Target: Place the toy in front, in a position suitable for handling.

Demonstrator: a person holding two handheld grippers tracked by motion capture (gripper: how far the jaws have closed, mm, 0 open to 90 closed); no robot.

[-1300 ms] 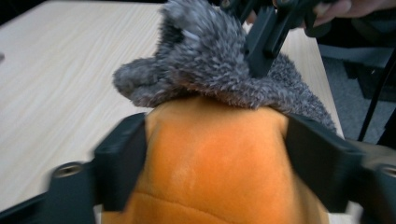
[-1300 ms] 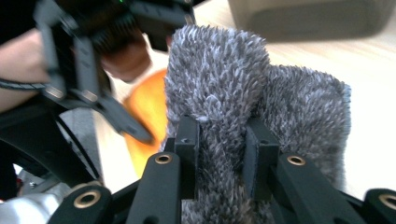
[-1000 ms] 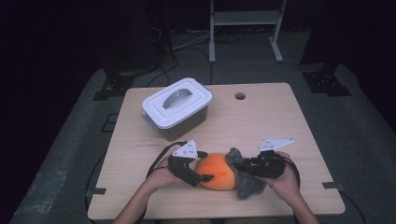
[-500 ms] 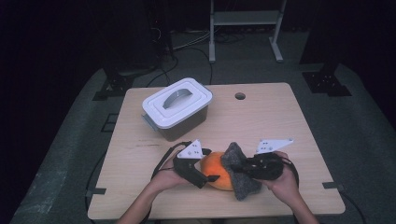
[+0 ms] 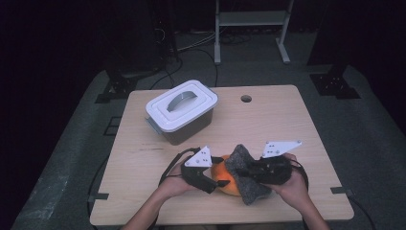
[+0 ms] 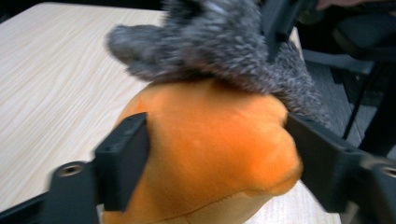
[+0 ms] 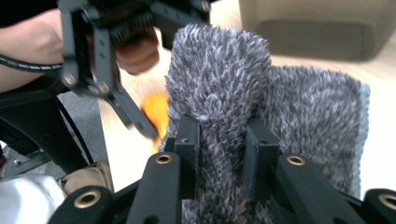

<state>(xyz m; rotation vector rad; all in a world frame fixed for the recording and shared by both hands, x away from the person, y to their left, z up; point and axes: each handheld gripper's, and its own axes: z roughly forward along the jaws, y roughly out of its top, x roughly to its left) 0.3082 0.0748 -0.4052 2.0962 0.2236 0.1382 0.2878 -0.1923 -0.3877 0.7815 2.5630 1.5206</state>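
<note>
**A soft orange toy and a grey cloth are held near the table's front edge**

A soft orange toy [image 5: 225,178] is seen on the wooden table [image 5: 287,124], close to the front edge where the person's hands come in. It is gripped by the left gripper [image 5: 214,178]. In the left gripper view, the orange toy [image 6: 205,149] is pressed from both sides by the two black jaws, which are set wide apart around it. The jaws have just been closing in on the toy a little.

A fluffy grey cloth [image 5: 246,175] is draped over the right side and top of the toy. It is pinched by the right gripper [image 5: 242,171]. In the right gripper view, a thick fold of the grey cloth [image 7: 219,93] is squeezed tight between the two jaws, which are nearly closed, and the fold stands up above them. The left gripper [image 7: 135,126] is seen farther off in that view, with a bit of the orange toy [image 7: 156,112] beside it.

A clear box [image 5: 184,125] with a white lid [image 5: 182,101] is set farther back on the table, well apart from the toy. The lid is shut on the box. A small round hole [image 5: 246,98] is seen in the table top near the back edge.
</note>
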